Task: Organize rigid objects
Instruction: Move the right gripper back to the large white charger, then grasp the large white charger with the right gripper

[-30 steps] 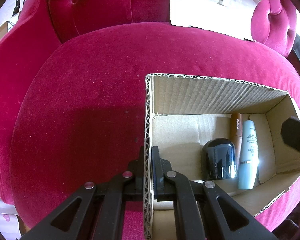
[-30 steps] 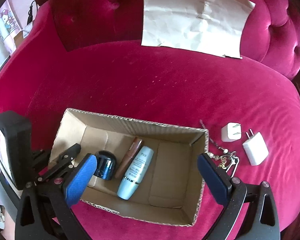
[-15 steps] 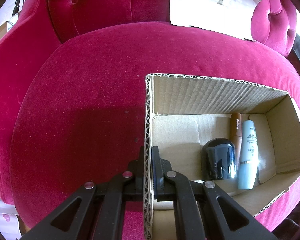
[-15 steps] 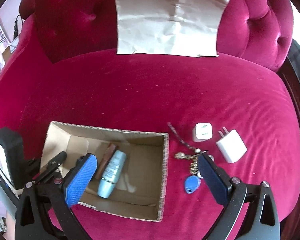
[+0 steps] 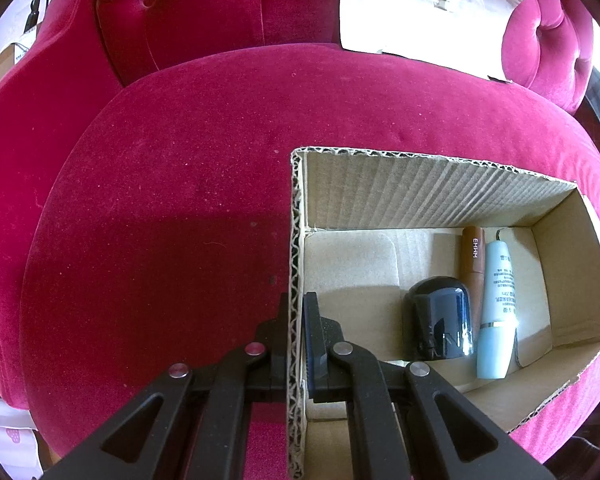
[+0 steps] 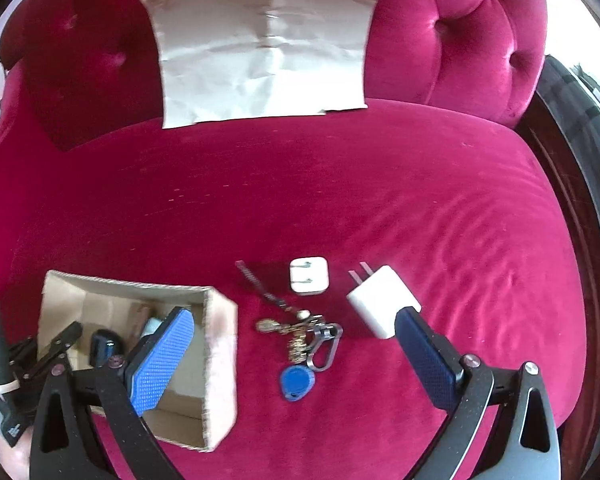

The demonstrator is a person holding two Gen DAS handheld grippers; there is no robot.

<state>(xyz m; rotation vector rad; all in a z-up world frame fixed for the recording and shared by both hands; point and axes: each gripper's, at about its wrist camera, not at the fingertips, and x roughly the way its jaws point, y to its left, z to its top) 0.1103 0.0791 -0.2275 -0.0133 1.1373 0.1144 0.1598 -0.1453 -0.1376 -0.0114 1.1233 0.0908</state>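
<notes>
A cardboard box [image 5: 428,196] sits on the red velvet seat; it also shows in the right wrist view [image 6: 220,344]. My left gripper [image 5: 296,320] is shut on the box's left wall. Inside lie a dark round jar [image 5: 440,330], a brown tube [image 5: 473,264] and a pale blue tube [image 5: 498,304]. My right gripper [image 6: 292,344] is open and empty, above a key bunch [image 6: 300,336] with a blue fob [image 6: 296,382]. A small white plug [image 6: 309,275] and a larger white charger [image 6: 382,302] lie beyond it on the seat.
A sheet of brown paper [image 6: 264,48] leans on the tufted backrest [image 6: 472,36]. The seat's dark wooden edge [image 6: 572,208] runs along the right. Bare red cushion [image 5: 160,200] lies left of the box.
My right gripper has swung right, away from the box, and now hangs over the keys and chargers. My left gripper and the box have not moved.
</notes>
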